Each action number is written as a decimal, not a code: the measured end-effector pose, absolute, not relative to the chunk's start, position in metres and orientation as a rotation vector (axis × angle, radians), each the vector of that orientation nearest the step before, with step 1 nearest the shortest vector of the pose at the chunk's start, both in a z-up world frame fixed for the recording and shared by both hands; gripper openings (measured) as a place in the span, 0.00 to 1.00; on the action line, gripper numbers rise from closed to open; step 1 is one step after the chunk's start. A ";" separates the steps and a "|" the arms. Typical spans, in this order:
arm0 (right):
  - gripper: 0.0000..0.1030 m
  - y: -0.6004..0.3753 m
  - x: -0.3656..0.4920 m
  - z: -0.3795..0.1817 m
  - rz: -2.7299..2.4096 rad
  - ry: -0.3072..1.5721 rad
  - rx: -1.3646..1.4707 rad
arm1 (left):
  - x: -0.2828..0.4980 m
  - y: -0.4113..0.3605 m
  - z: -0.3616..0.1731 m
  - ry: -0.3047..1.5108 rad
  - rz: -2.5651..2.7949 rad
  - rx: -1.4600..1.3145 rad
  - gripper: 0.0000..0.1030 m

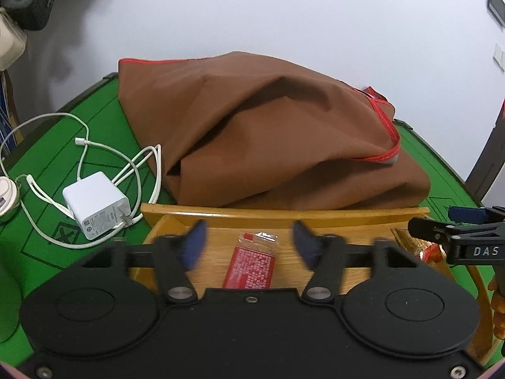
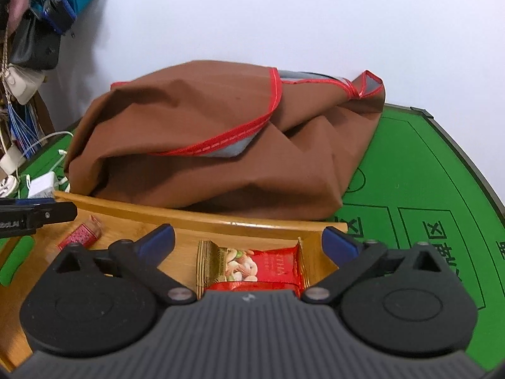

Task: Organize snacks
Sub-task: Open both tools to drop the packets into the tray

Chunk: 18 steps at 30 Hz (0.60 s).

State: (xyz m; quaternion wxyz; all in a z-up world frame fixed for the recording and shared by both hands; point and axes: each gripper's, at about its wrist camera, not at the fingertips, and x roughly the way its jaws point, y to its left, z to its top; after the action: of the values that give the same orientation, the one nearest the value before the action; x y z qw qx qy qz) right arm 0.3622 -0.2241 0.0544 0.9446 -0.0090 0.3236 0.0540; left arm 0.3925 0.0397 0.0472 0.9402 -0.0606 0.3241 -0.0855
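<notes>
red snack pkt [image 1: 251, 265] in wooden tray [image 1: 284, 213]

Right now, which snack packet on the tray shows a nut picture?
The gold-edged red packet between the right claw's fingers; the slim patterned red packet before the left claw shows none.

Bright, even light; fisheye-bent edges.

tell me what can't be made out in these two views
- Left wrist view: lower end of the red snack packet hidden by the left tool body.
- Right wrist view: near edge of the nut snack pack hidden by the right tool.
- Both: brown bag contents hidden by fabric.
</notes>
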 end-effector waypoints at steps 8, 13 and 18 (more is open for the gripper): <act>1.00 -0.232 0.359 0.062 0.105 0.657 0.030 | 0.381 0.031 0.058 0.626 -0.147 -0.063 1.00; 1.00 -0.231 0.343 0.069 0.124 0.654 0.033 | 0.368 0.031 0.065 0.655 -0.126 -0.014 1.00; 1.00 -0.230 0.317 0.070 0.154 0.695 0.001 | 0.337 0.034 0.081 0.630 -0.116 0.017 1.00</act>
State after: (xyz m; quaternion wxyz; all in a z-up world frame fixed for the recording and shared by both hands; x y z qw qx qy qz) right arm 0.3175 -0.2303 0.0696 0.9373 0.0005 0.3402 0.0752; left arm 0.3366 0.0343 0.0808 0.9491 0.0081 0.3095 -0.0572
